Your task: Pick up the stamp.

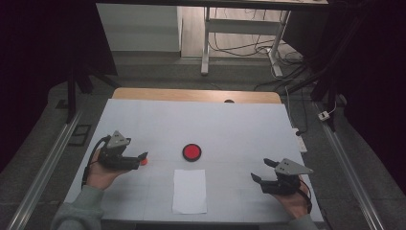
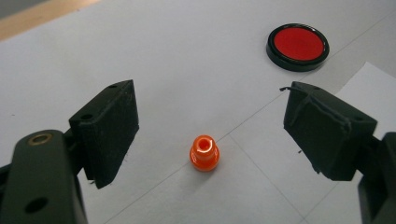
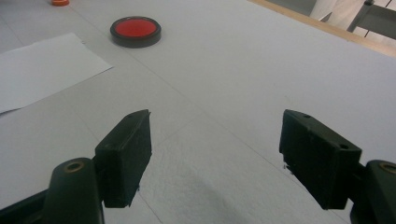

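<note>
A: What's the biggest thing there?

B: The counter (image 1: 143,120), covered in a pale sheet, with a strip of bare wood along its far edge.

A: And on it?

B: A white sheet of paper (image 1: 190,190) lies at the near middle, flat. Just beyond its far edge sits a round red disc with a black rim (image 1: 191,152), close to the paper but apart from it.

A: Where are the grippers?

B: The left gripper (image 1: 142,158) is at the left side of the counter, held in the person's left hand (image 1: 101,173), pointing toward the middle. The right gripper (image 1: 263,170) is at the near right, in the right hand (image 1: 293,202), well apart from the paper and the disc.

A: How do the fingers stand?

B: Both pairs are spread wide. In the left gripper view the left one's fingers (image 2: 109,130) have nothing between them but counter and the little piece below. In the right gripper view the right one's fingers (image 3: 127,154) hold nothing, with bare counter between.

A: The little piece?

B: A small orange cap (image 2: 204,152), standing upright on the counter with its hollow top up. It sits between the left gripper's spread fingers, touching neither, left of the disc.
</note>
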Demonstrator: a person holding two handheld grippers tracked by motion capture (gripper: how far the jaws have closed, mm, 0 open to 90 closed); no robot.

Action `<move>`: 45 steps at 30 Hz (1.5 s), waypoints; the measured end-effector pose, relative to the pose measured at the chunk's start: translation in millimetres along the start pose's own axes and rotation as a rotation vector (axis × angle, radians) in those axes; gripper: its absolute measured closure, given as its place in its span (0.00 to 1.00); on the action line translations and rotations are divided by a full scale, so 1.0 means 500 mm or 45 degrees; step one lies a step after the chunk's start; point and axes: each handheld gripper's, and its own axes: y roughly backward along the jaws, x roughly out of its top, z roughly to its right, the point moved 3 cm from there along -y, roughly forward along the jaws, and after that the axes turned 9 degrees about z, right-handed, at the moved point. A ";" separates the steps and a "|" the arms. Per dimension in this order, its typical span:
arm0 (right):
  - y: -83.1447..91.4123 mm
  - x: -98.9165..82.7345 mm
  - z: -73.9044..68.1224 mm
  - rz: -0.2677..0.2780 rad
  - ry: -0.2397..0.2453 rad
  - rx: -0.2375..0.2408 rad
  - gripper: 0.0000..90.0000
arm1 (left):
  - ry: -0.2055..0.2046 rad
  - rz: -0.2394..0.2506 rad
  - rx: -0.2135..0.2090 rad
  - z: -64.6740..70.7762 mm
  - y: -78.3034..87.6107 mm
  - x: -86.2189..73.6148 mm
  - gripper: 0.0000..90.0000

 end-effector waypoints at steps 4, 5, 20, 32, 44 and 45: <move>-0.002 0.000 -0.001 -0.002 -0.007 0.003 0.28 | 0.012 -0.011 0.008 -0.007 -0.009 0.001 0.20; -0.002 0.000 -0.001 -0.006 -0.004 0.004 0.28 | 0.009 -0.016 0.008 -0.008 -0.009 -0.001 0.20; -0.009 -0.009 0.000 -0.034 -0.002 0.001 0.28 | -0.022 -0.137 0.014 -0.009 -0.053 -0.037 0.22; -0.011 -0.012 0.001 -0.047 -0.011 0.005 0.28 | -0.016 -0.172 -0.010 -0.011 -0.070 -0.059 0.28; -0.009 -0.013 0.003 -0.039 -0.013 -0.006 0.30 | -0.041 -0.181 -0.032 -0.005 -0.081 -0.065 0.38; -0.010 -0.014 0.003 -0.035 -0.017 -0.004 0.30 | -0.042 -0.185 -0.034 -0.005 -0.082 -0.067 0.39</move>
